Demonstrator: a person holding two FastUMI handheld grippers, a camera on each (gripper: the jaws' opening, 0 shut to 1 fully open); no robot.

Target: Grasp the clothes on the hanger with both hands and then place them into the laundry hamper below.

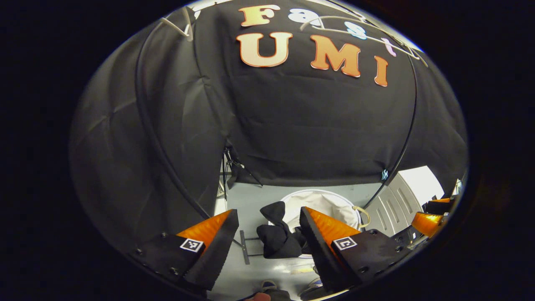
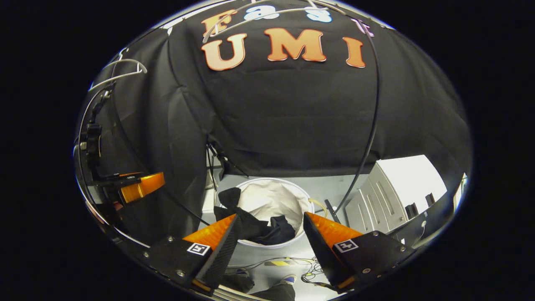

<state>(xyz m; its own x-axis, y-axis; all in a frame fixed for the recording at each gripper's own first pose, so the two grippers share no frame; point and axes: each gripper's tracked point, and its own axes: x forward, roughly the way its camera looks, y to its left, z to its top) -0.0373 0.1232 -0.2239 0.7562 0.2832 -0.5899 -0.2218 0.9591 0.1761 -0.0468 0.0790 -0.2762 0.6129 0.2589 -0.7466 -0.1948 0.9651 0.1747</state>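
Observation:
A black garment lies draped over the near rim of the round white laundry hamper on the floor below. In the right gripper view the same black garment hangs partly inside the hamper and partly over its edge. My left gripper is open, high above the garment, nothing between its fingers. My right gripper is open too, also above the hamper. A bare white hanger hangs at the top; the hanger also shows in the right gripper view.
A white ribbed cabinet stands right of the hamper. A black stand rises at the cloth wall's seam. Cables lie on the grey floor near a person's shoes. The other gripper shows at the left edge.

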